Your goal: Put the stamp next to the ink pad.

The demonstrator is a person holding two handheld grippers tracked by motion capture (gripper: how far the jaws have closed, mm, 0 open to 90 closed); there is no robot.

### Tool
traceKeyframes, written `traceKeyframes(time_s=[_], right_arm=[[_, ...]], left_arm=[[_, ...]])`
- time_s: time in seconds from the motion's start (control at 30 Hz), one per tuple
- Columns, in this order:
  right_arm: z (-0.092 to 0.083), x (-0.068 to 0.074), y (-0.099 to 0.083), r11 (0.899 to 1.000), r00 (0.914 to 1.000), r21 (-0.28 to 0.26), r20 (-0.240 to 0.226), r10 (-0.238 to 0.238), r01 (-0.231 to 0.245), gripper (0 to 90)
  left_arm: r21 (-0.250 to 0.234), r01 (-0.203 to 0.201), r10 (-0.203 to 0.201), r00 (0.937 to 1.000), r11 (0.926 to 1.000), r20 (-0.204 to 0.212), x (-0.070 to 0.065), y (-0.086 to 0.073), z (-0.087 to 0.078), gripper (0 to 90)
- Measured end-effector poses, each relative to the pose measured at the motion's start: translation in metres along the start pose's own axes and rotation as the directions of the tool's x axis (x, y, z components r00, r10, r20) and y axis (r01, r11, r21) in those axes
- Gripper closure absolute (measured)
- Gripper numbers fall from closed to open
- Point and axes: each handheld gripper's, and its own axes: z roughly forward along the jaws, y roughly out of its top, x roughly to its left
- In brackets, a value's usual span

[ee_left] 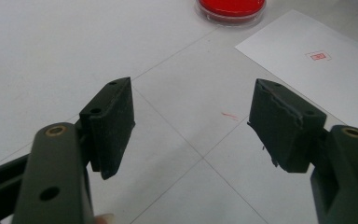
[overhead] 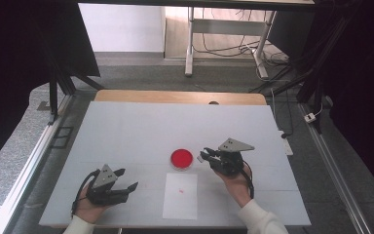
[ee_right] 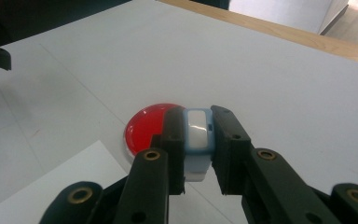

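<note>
Right tongs pinch a small white-and-blue stamp just right of the red dish; left tongs gape, empty, over the bench.

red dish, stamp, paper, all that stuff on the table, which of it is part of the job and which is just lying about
In the job:
- small white stamp, clamped in the right gripper
- red ink dish
- white sheet with a red stamp mark

Just about:
- left gripper, open, holding nothing
- cables on the floor

Black grippers, brass-ringed screw holes, grey triangular plates, white sleeves.
</note>
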Motion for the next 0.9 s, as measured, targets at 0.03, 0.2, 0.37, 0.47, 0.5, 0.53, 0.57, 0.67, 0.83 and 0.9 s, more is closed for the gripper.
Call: traceKeyframes(time_s=[0.03,0.2,0.37,0.47,0.5,0.53,0.57,0.67,0.83,0.9], right_arm=[[0.002,-0.001,0.001,1.000,1.0000,-0.005,0.000,0.002,-0.002,75.1],[0.009,-0.002,0.006,1.000,0.9998,0.013,0.010,-0.014,0.014,75.1],[0.015,-0.006,0.006,0.999,0.9994,0.030,0.024,-0.024,0.023,75.1],[0.021,-0.007,0.006,0.998,0.9988,0.051,0.028,-0.040,0.039,75.0],[0.023,-0.007,0.005,0.997,0.9983,0.056,0.032,-0.049,0.047,75.0],[0.025,-0.008,0.005,0.997,0.9980,0.066,0.034,-0.053,0.050,75.0],[0.028,-0.008,0.005,0.996,0.9980,0.070,0.033,-0.053,0.050,75.0],[0.035,-0.010,0.005,0.995,0.9986,0.089,0.026,-0.047,0.045,74.9],[0.042,-0.015,0.003,0.992,0.9986,0.121,0.031,-0.044,0.040,74.8],[0.045,-0.016,0.002,0.991,0.9986,0.132,0.034,-0.041,0.036,74.8]], left_arm=[[0.002,-0.002,0.002,1.0000,1.0000,0.000,0.000,0.000,0.000,30.8],[0.015,-0.006,0.006,1.0000,0.9999,0.007,-0.001,0.000,0.002,30.6],[0.023,-0.006,0.005,0.9999,0.9997,0.010,-0.001,0.000,0.004,30.6],[0.022,-0.007,0.006,0.9999,0.9997,0.010,-0.002,0.000,0.004,30.5],[0.023,-0.006,0.006,0.9999,0.9997,0.009,-0.002,0.000,0.004,30.6],[0.024,-0.006,0.006,0.9999,0.9997,0.009,-0.002,0.000,0.004,30.6],[0.024,-0.005,0.004,1.0000,0.9997,0.008,-0.002,0.000,0.004,30.5],[0.024,-0.003,0.003,1.0000,0.9997,0.008,-0.001,0.000,0.004,30.6],[0.025,-0.004,0.003,1.0000,0.9997,0.008,-0.001,0.000,0.004,30.6],[0.025,-0.005,0.005,1.0000,0.9997,0.008,-0.001,0.000,0.005,30.6]])
